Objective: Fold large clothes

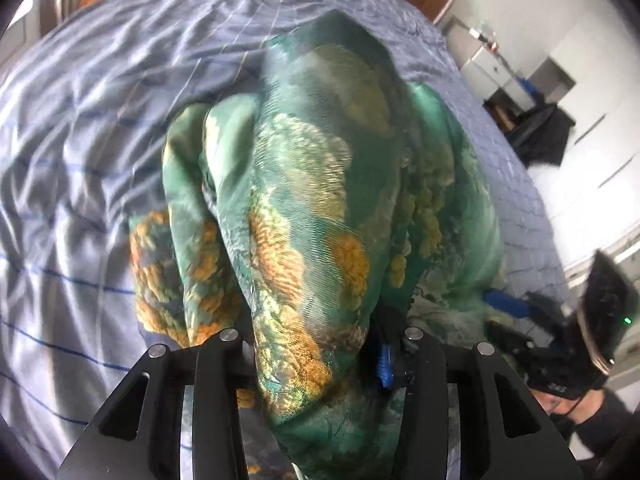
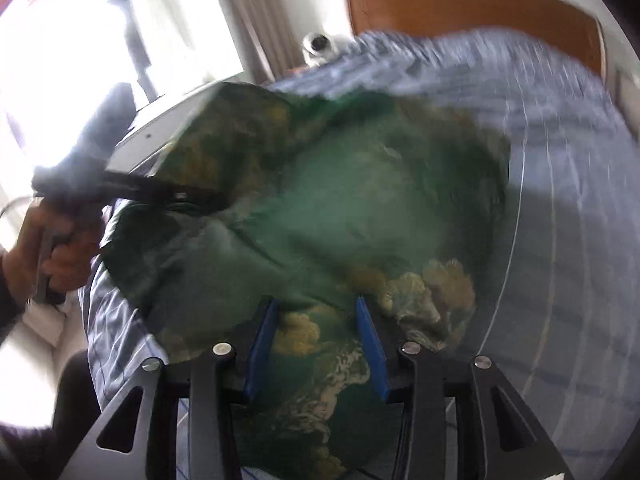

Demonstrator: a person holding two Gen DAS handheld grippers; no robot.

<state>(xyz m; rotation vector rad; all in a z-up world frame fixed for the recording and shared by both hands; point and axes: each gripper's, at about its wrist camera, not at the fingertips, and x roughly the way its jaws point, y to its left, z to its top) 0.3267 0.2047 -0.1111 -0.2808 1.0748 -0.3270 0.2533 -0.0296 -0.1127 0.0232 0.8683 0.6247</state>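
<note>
Green floral garment (image 1: 312, 208) drapes over the bed (image 1: 80, 160), bunched between the left tool (image 1: 320, 360) and the half-open right tool (image 2: 316, 344), seemingly pinched, so slippery fabric could slide free mid-fold.

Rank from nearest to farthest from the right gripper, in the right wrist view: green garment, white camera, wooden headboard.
1. Green garment, right at the right gripper, fabric between its fingers.
2. White camera, beyond the bed's far edge, upper middle.
3. Wooden headboard, against the wall, upper right; only slightly farther than the camera.
</note>
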